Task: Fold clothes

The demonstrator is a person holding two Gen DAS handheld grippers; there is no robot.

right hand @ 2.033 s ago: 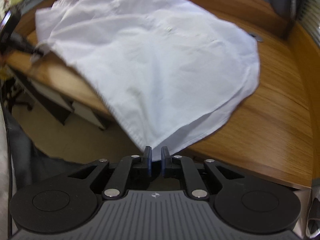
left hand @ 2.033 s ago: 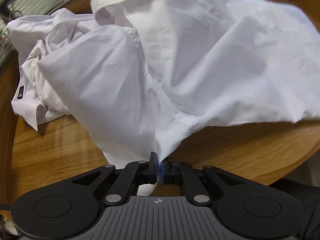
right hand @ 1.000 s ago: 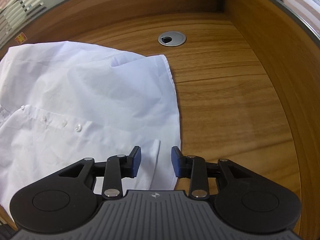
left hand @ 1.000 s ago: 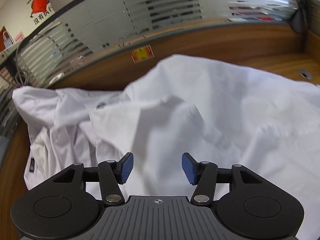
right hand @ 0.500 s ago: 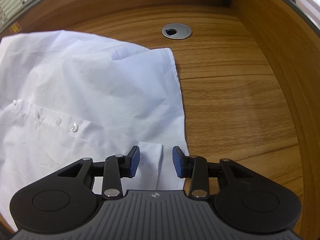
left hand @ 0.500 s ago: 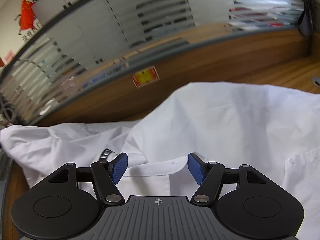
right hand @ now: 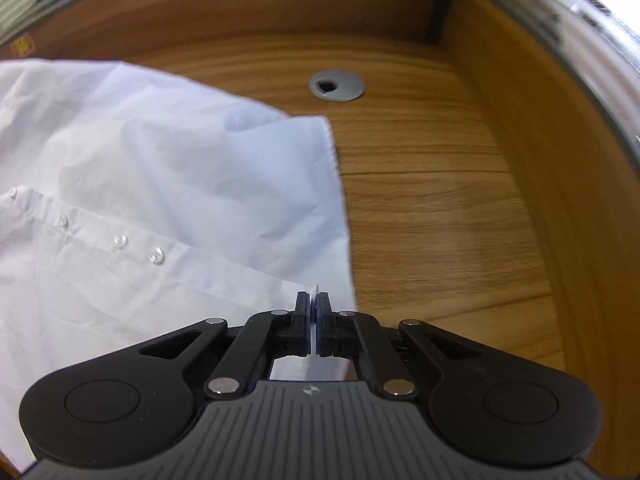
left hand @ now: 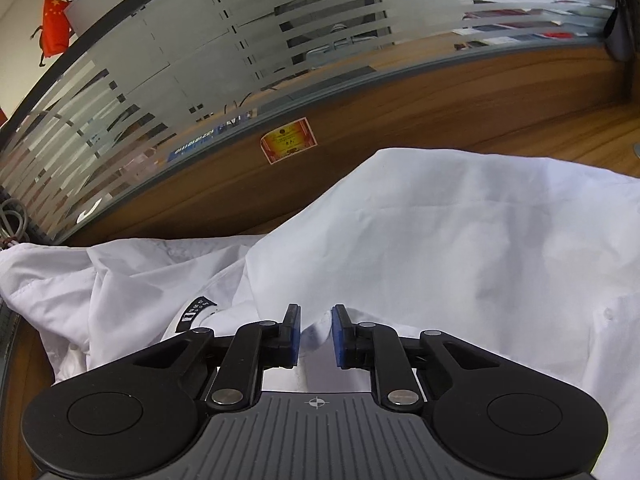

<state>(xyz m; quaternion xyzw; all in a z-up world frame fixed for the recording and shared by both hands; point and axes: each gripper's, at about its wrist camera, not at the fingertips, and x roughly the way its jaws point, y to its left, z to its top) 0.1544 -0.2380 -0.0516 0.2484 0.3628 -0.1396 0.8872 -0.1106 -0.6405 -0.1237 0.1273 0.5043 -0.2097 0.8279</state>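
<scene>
Nearest to each hand is cloth: the right gripper [right hand: 313,322] has its jaws pressed together on the hem corner of the white shirt [right hand: 168,184], by the button strip, while the left gripper [left hand: 316,336] has just been closing and now squeezes a bunched fold of fabric near the collar label. The shirt lies spread on the wooden desk [right hand: 432,220], its long axis running between the two grippers, away to the left of the right one and to the right of the left one. I count one shirt, two grippers, four buttons [right hand: 156,255] and, farther back, one cable grommet [right hand: 337,85].
</scene>
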